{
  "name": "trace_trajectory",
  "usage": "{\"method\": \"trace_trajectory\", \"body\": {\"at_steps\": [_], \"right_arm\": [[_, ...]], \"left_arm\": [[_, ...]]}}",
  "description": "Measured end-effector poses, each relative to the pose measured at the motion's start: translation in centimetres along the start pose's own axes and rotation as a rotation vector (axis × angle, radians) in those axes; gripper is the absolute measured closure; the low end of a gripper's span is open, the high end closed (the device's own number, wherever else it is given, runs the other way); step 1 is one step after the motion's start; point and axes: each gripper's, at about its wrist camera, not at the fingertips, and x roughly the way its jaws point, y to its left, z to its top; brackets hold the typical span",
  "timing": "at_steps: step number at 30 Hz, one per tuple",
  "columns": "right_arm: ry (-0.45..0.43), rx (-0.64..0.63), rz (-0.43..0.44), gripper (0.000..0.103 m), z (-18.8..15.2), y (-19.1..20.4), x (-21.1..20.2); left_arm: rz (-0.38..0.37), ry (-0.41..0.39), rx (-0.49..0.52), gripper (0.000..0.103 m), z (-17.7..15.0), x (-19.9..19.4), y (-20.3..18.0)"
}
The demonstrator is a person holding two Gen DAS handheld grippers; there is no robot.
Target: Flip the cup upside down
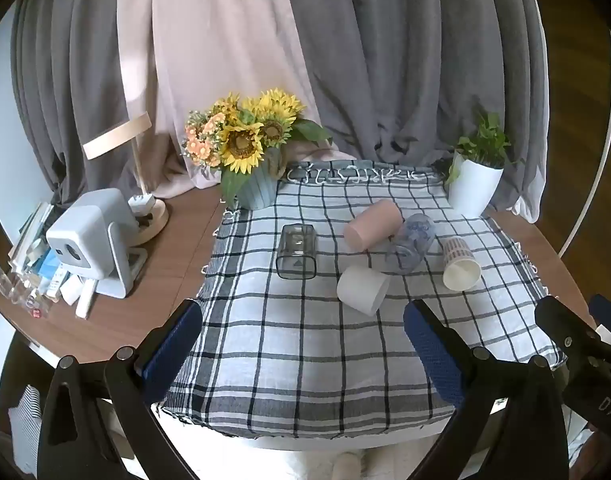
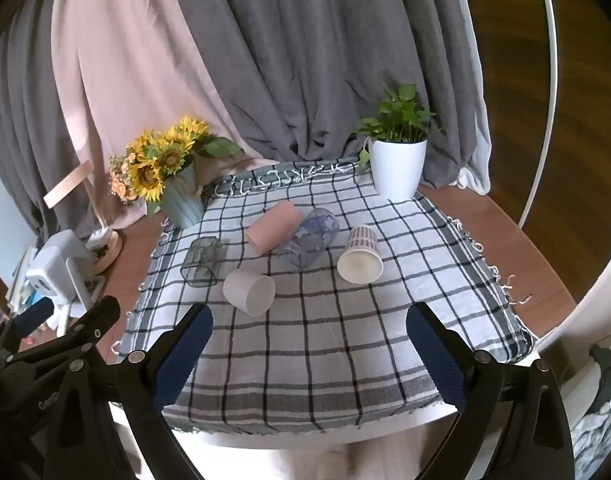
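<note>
Left gripper (image 1: pixel 301 344) and right gripper (image 2: pixel 309 344) spread wide, empty, above checked cloth (image 2: pixel 305 360); five cups lying sideways beyond.

Right tool (image 1: pixel 577 344) body reads "DAS" — left tool (image 2: pixel 61 340) body "Comp", cut off.

The clear blue-flowered glass tumbler (image 1: pixel 411 246) lying on its side hides the far end of the pink plastic cup (image 1: pixel 372 224) beside it. The print on the striped paper cup (image 2: pixel 360 255) is too small to read. On the brown wooden table's (image 1: pixel 105 320) left edge, the heap of small packets and tubes (image 1: pixel 37 276) blurs together and partly runs behind the white box-shaped device (image 1: pixel 91 236). Both views cut off the black gripper handles at the bottom.
</note>
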Motion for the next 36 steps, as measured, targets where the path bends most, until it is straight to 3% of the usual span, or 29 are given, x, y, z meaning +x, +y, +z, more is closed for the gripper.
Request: {"method": "trace_trajectory", "body": {"at_steps": [36], "right_arm": [[0.011, -0.003, -0.002, 0.005, 0.3, 0.7, 0.7]], "left_arm": [[-0.01, -0.011, -0.02, 0.0, 1.1, 0.7, 0.2]]}}
